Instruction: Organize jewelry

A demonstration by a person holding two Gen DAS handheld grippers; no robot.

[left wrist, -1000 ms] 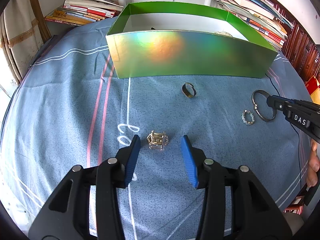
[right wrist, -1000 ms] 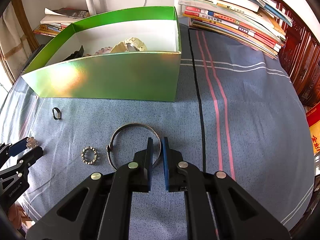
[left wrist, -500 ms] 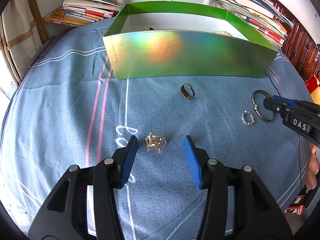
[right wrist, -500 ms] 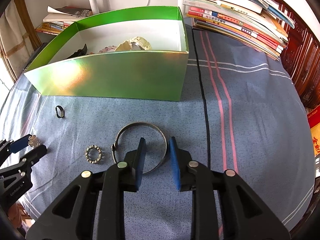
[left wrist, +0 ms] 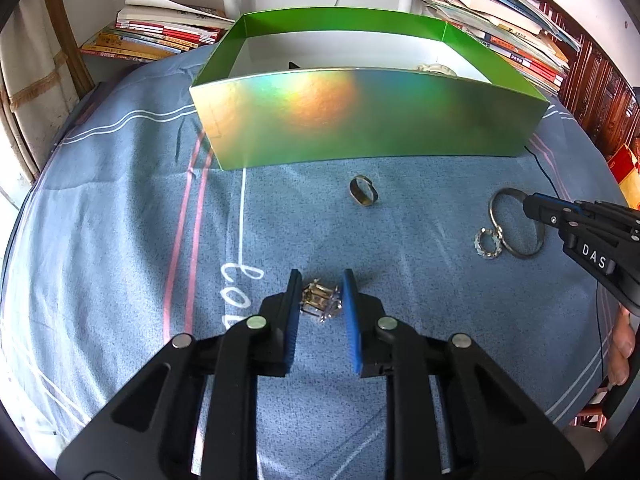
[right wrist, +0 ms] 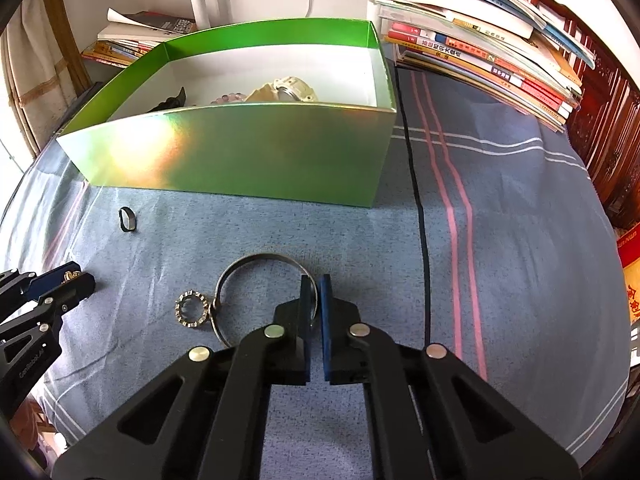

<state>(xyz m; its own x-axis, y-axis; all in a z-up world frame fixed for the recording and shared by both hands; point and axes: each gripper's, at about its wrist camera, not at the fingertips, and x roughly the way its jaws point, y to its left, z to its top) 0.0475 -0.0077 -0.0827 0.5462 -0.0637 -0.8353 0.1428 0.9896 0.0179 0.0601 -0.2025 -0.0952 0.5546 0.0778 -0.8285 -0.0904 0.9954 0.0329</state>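
Two hand-held grippers work over a blue cloth (left wrist: 120, 240) w/ a green box (left wrist: 360, 120) behind, likely the jewelry's destination. Left gripper (left wrist: 319, 300) pads are closed on a crystal ring (left wrist: 320, 303), where half a sec. ago they stood wide apart. Right gripper (right wrist: 316, 304) has narrowed onto the bangle (right wrist: 256, 258) rim, both pieces on the cloth. Band ring (left wrist: 363, 195) & beaded ring (right wrist: 192, 308) wait nearby.

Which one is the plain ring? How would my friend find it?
Start at the big green box on the blue cloth. Just in front of its shiny front wall lies the plain ring, alone. It is a smooth dark-gold band, unlike the studded ring and the large wire hoop farther right.
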